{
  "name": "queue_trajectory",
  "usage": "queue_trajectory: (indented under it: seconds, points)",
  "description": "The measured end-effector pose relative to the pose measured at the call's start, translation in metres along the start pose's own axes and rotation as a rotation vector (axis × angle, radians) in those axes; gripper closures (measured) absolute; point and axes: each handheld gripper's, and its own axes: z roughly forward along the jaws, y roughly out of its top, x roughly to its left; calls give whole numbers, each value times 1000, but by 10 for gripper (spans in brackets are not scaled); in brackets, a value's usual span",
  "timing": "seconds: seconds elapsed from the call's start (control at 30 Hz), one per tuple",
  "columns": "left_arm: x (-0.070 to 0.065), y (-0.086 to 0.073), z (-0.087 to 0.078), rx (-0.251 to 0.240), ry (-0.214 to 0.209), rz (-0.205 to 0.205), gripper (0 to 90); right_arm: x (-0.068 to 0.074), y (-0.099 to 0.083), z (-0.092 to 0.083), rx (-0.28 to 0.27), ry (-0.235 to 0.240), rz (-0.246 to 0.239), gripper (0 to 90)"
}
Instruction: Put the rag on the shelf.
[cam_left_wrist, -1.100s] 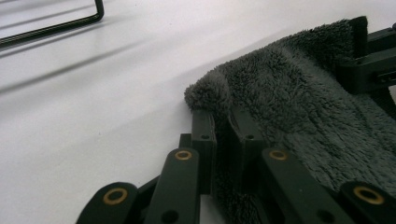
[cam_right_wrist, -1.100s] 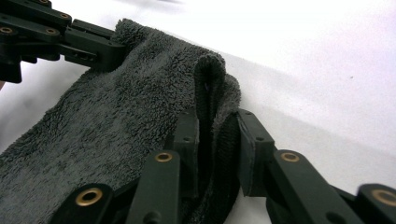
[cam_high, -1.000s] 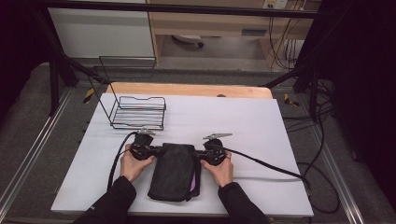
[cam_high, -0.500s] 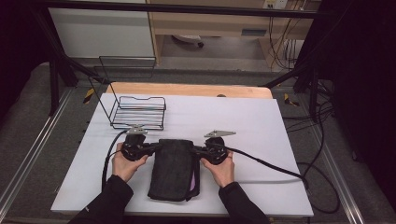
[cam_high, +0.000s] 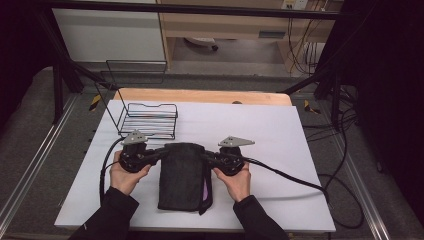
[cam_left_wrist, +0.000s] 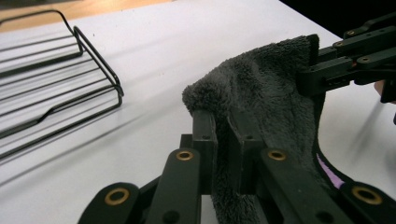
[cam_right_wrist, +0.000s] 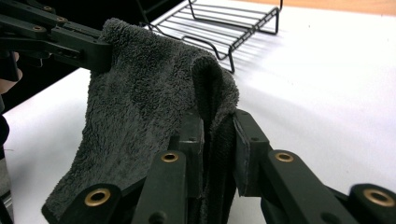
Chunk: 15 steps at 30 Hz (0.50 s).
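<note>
A dark grey folded towel lies lengthwise on the white table, its far edge lifted. My left gripper is shut on the towel's far left corner, and my right gripper is shut on the far right corner. In the left gripper view, my jaws pinch the fluffy towel, with the right gripper clamped on the other corner beyond. In the right gripper view, my jaws hold a fold of the towel, and the left gripper grips it at upper left.
A black wire basket stands on the table behind my left gripper, also seen as the wire basket and wire basket. A pink tag shows at the towel's right edge. Cables trail off to the right.
Both hands have risen and shifted slightly away from the person, lifting the towel's far edge off the table. Both grips stay shut on the corners.
</note>
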Motion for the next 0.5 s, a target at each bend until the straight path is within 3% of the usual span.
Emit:
queue_trajectory:
  seconds: [0.5]
  points:
    - [-8, 14, -27, -95, 29, 44, 823, 13, 25, -10, -90, -10, -77, 767]
